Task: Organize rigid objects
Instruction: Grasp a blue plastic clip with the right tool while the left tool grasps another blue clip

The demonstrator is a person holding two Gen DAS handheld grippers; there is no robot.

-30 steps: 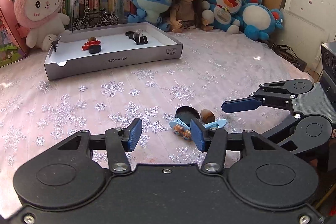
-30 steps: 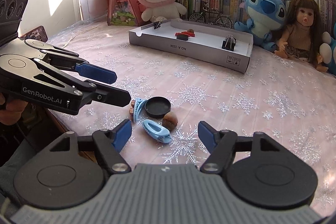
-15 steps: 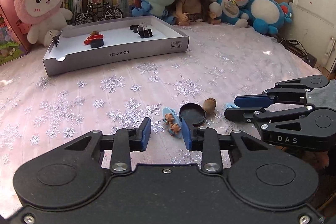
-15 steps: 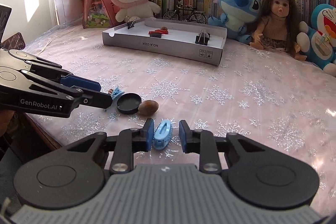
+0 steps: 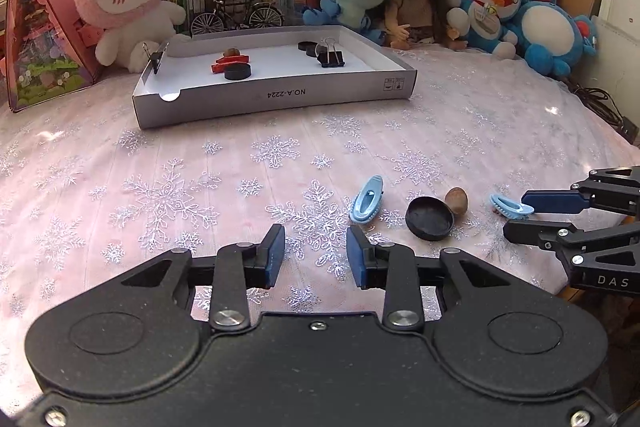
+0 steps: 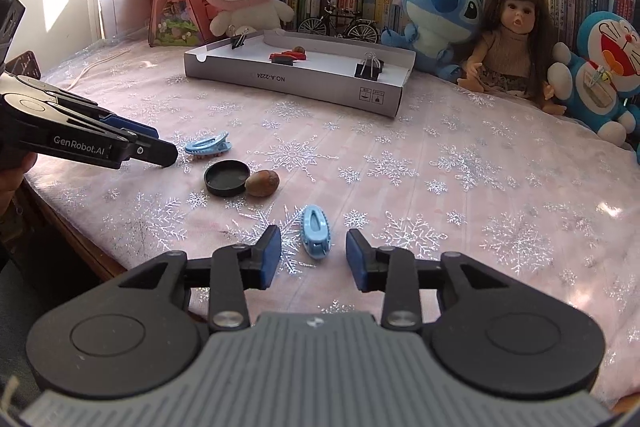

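Observation:
Two light blue hair clips, a black round lid and a brown nut lie near the table's front edge. In the right wrist view one clip (image 6: 316, 231) lies on the cloth between my open right gripper's (image 6: 312, 257) fingertips, not gripped. The lid (image 6: 226, 177) and nut (image 6: 262, 182) sit further left, and the other clip (image 6: 208, 146) lies by the left gripper's fingers (image 6: 156, 150). In the left wrist view my left gripper (image 5: 316, 255) is open and empty. A clip (image 5: 366, 200), the lid (image 5: 429, 218) and the nut (image 5: 456, 201) lie ahead of it.
A white shallow box (image 5: 276, 95) at the back holds binder clips, black lids, a red piece and a nut. Plush toys, a doll (image 6: 514, 35), a model bicycle and books line the back. The table's front edge (image 6: 80, 239) runs at the left.
Both grippers have opened and drawn back. The right gripper let go of the blue clip, which now lies on the cloth. The left gripper has shifted left, away from the lid and clip.

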